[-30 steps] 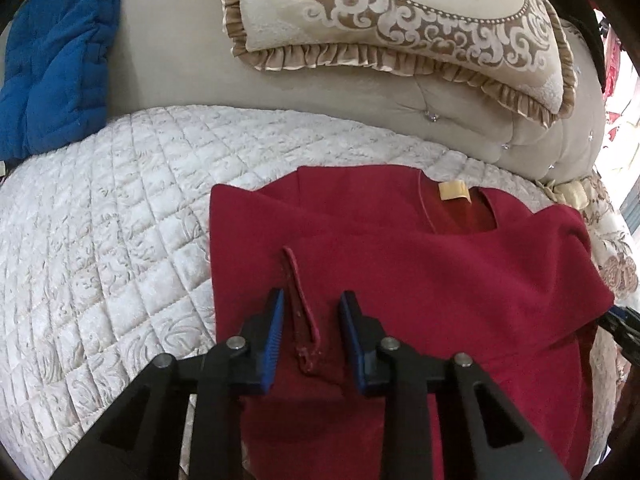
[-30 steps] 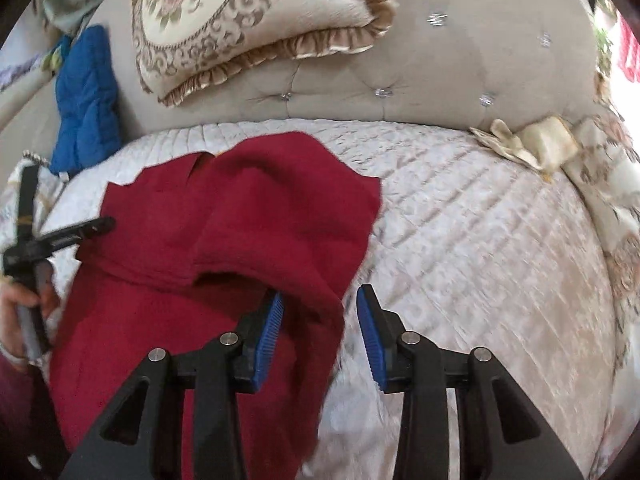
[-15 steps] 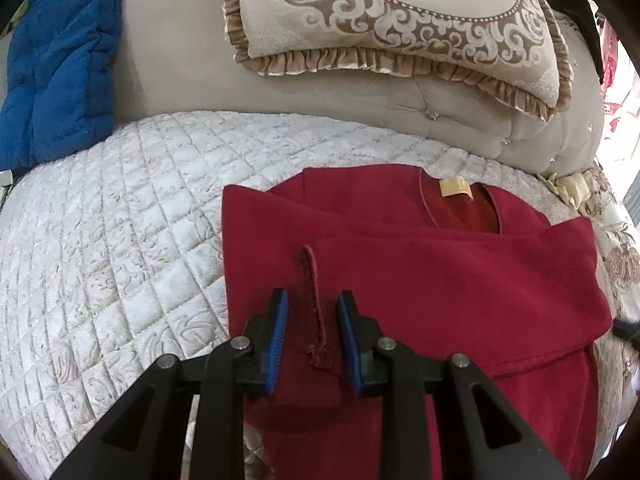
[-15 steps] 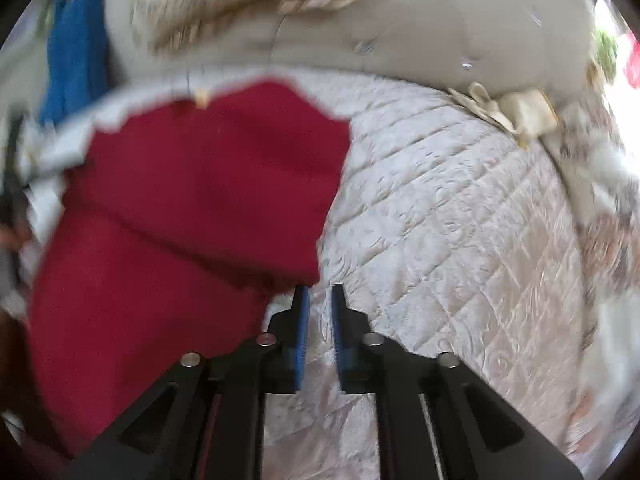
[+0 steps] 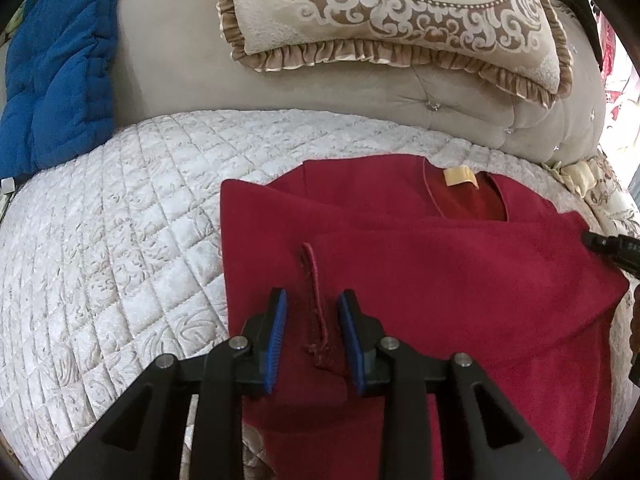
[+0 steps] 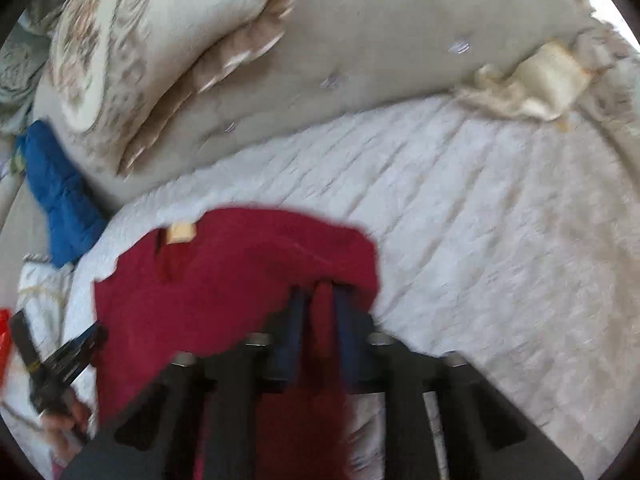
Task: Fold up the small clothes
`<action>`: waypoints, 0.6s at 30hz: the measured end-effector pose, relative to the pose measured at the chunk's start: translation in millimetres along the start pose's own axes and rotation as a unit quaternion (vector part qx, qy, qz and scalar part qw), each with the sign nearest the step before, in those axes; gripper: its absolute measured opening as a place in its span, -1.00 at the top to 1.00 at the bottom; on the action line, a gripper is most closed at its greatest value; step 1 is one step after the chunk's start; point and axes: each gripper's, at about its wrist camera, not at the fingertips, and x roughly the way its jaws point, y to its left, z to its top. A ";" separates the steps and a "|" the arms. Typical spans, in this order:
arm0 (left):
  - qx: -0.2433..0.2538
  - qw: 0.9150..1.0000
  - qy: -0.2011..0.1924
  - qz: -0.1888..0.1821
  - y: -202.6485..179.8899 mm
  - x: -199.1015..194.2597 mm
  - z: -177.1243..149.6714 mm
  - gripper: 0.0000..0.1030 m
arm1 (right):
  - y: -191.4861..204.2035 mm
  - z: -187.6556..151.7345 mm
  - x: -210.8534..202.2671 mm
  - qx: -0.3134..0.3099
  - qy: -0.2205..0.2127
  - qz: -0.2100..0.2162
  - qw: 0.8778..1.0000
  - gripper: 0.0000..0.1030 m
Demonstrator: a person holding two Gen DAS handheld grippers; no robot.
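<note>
A small dark red top (image 5: 460,272) lies on the quilted sofa seat, partly folded, its yellow neck label (image 5: 459,176) facing up. My left gripper (image 5: 312,300) is open over the top's left part, its blue pads either side of a raised red seam strip (image 5: 316,288). In the blurred right wrist view the red top (image 6: 224,292) is bunched, and my right gripper (image 6: 316,296) is shut on its right edge. The right gripper's tip (image 5: 612,246) shows at the left wrist view's right edge. The left gripper (image 6: 64,360) shows at lower left.
A cream quilted cover (image 5: 120,248) spreads over the seat. An ornate frilled cushion (image 5: 400,16) leans on the tufted beige backrest (image 5: 172,60). A blue quilted cloth (image 5: 56,80) hangs at the left. A cream bow-like fabric piece (image 6: 536,84) lies at the far right.
My right gripper has closed on the top's right edge and moved in over the garment. My left gripper has opened slightly wider around the seam strip.
</note>
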 end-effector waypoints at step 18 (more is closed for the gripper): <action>0.013 0.999 -0.014 0.030 -3.8 -3.5 -6.3 0.00 | 43.7 -56.9 -16.3 -0.136 0.032 -0.077 0.987 1.00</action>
